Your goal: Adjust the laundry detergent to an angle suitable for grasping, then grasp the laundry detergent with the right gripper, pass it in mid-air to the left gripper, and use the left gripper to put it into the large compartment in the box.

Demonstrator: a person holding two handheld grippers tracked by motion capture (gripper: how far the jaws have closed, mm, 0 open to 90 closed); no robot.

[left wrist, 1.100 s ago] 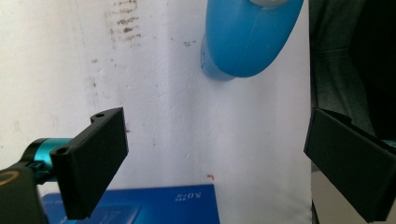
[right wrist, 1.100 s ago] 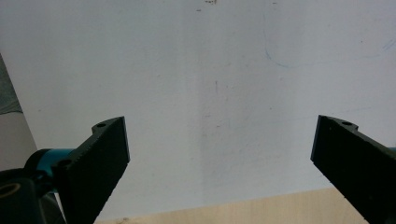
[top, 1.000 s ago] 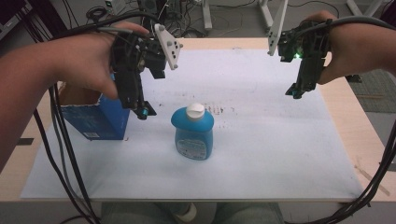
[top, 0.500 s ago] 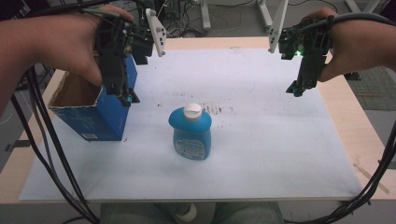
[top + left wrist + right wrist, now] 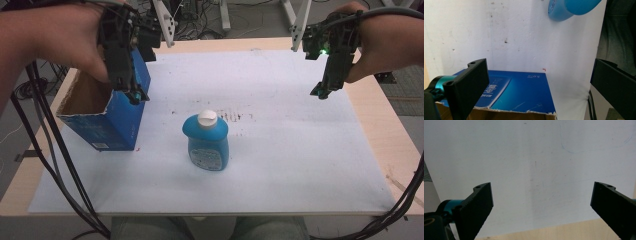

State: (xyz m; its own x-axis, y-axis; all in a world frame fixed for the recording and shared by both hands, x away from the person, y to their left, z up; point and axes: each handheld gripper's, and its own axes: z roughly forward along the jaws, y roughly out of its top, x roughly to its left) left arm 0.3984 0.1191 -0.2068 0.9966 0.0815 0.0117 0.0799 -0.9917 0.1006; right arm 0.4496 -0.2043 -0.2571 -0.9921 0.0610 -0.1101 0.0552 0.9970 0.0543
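A blue bottle (image 5: 207, 142) with a white cap stands upright in the middle of the white sheet. Left of it stands an open-topped blue cardboard box (image 5: 107, 120). My left gripper (image 5: 134, 94) hangs over the box's right wall, pointing down. In the left gripper view my left gripper (image 5: 540, 66) is open; its jaws have just been opening and nothing is between them. Below them lies the blue box (image 5: 521, 92), and the bottle (image 5: 571, 8) is at the top edge. My right gripper (image 5: 320, 92) hovers at the far right, and in its own view my right gripper (image 5: 542, 186) is open over bare paper.
A white paper sheet (image 5: 280, 165) covers most of the wooden table (image 5: 385, 145). Black cables trail from both grippers down the left and right sides. Reddish specks mark the paper behind the bottle. Chair legs and cables lie on the floor beyond the table's far edge.
My left gripper has moved left and up, from beside the bottle to above the box's right wall. The right gripper and the bottle have stayed put.
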